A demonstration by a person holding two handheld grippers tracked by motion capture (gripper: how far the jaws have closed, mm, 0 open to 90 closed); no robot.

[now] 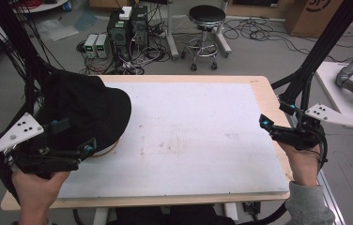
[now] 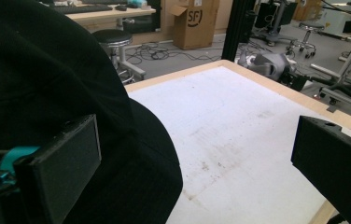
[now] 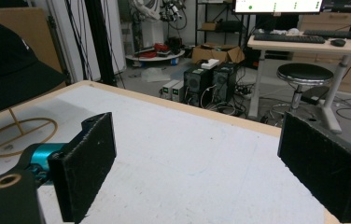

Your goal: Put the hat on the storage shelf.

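A black hat (image 1: 83, 110) rests on a gold wire stand (image 3: 19, 133) at the left side of the white table top (image 1: 193, 136). My left gripper (image 1: 73, 137) is at the hat's near edge and stands open. In the left gripper view one jaw lies against the black hat (image 2: 47, 84), the brim reaches part way into the gap, and the other jaw is far off to the right over bare table. My right gripper (image 1: 275, 117) hovers at the table's right edge, open, with nothing between its jaws. In the right gripper view the black hat (image 3: 5, 60) is far off at the left.
Black frame posts (image 1: 315, 56) rise at the table's right and left corners. Behind the table stand a stool (image 1: 206, 28) and computer towers (image 1: 127, 30) among cables. A cardboard box (image 1: 325, 16) sits at the back right. A wooden rim (image 1: 268, 103) borders the white top.
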